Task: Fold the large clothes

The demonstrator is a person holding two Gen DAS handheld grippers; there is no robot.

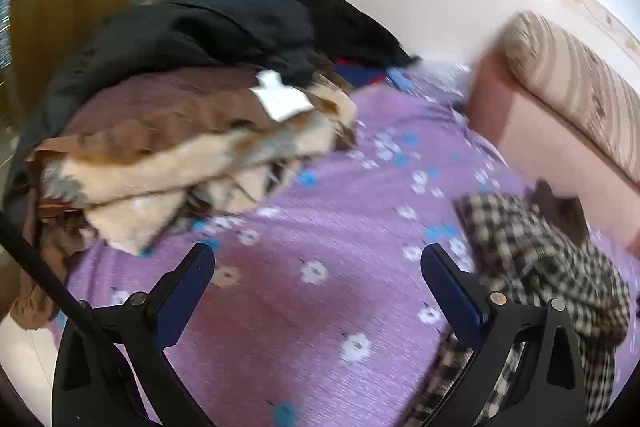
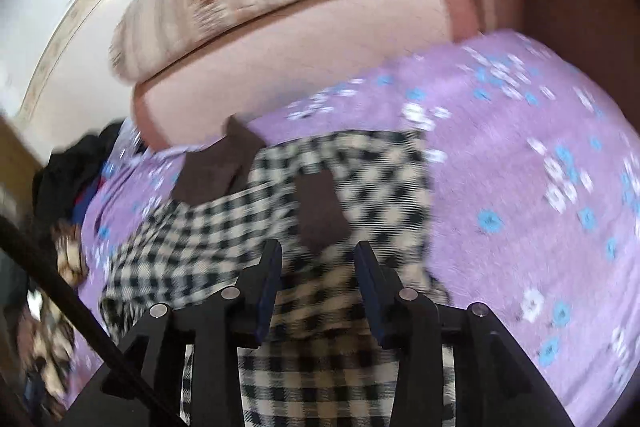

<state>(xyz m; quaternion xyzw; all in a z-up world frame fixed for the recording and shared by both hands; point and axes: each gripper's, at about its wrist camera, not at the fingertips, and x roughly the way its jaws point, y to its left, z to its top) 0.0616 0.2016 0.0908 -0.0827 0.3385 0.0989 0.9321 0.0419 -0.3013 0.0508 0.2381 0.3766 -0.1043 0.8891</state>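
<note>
The checkered garment (image 2: 320, 203) lies crumpled on the purple floral bedspread (image 2: 520, 187), released; right gripper (image 2: 318, 255) half open above it, left gripper (image 1: 318, 259) wide and empty; next: regrasp an edge.

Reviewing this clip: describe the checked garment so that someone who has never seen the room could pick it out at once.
Start from the bed with the purple flowered cover. The checked garment lies crumpled on that cover in front of the pink cushion, right under the right gripper. Its black-and-cream checks and brown trim patches set it apart from the brown, beige and dark pile of clothes further along the bed.
</note>
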